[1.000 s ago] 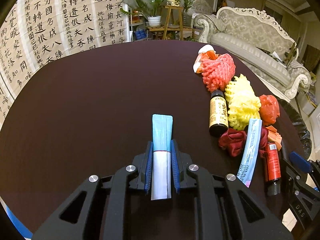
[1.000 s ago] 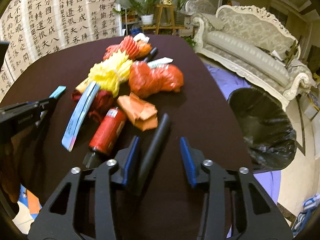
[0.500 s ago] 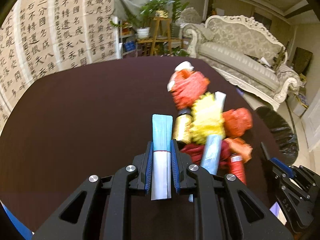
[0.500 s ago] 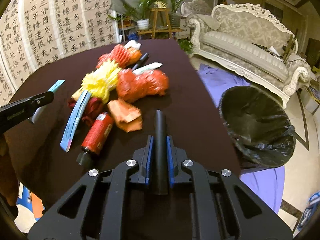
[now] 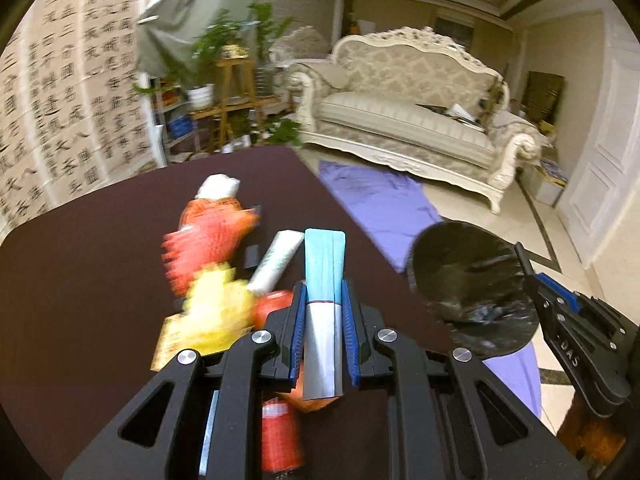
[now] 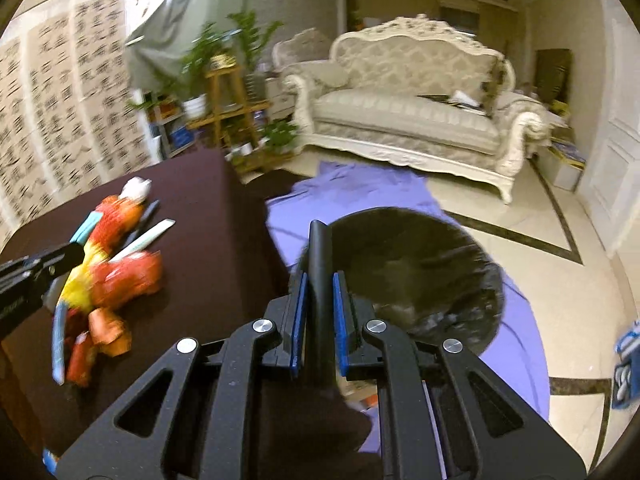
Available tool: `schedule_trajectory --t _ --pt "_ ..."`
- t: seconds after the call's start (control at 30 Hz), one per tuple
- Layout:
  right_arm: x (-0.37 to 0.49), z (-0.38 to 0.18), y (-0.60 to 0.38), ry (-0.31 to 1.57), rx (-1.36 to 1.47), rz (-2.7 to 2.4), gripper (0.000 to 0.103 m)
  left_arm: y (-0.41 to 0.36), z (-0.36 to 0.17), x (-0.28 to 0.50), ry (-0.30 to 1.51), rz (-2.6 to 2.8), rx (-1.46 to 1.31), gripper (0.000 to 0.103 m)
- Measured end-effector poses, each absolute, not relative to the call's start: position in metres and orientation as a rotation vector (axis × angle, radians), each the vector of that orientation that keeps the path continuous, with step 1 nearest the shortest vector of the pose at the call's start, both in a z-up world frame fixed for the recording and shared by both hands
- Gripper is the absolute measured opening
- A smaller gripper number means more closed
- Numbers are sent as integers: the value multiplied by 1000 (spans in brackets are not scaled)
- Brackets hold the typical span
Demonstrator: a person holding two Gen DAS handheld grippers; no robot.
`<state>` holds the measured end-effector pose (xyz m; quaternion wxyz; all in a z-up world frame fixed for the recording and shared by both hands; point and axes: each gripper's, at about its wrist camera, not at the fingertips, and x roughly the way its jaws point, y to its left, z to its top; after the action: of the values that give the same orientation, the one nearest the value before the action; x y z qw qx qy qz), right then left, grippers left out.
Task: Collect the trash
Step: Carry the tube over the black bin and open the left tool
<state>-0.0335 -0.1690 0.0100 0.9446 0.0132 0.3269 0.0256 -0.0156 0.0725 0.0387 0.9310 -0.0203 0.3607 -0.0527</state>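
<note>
My left gripper [image 5: 323,300] is shut on a flat blue and silver tube [image 5: 323,280] and holds it above the trash pile on the dark table [image 5: 100,260]. My right gripper [image 6: 319,292] is shut on a black marker [image 6: 319,256] and holds it past the table's right edge, over the near rim of the black-lined trash bin [image 6: 416,272]. The bin also shows in the left wrist view [image 5: 472,280], right of the table. The pile holds red foam netting [image 5: 208,240], yellow foam netting [image 5: 218,312], a white wrapper [image 5: 276,260] and a red tube [image 5: 280,436].
A purple cloth [image 6: 360,192] lies on the tiled floor under the bin. A cream sofa [image 6: 408,112] stands behind it. A plant stand [image 6: 224,96] and calligraphy screen [image 6: 60,100] are beyond the table. The right gripper's body [image 5: 580,344] is at the left view's right edge.
The right gripper closed on the black marker, lifted it and carried it right over the bin. The left gripper swung right with the tube, over the pile toward the bin.
</note>
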Motion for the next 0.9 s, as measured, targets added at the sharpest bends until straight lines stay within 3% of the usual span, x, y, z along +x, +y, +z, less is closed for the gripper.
schedule_trajectory --t 0.5,0.9 --pt "24 -19 -243 678 87 -70 13 -43 12 54 734 -232 84 18" --pt "55 -36 -265 706 122 -101 13 -80 -23 97 799 -240 169 20"
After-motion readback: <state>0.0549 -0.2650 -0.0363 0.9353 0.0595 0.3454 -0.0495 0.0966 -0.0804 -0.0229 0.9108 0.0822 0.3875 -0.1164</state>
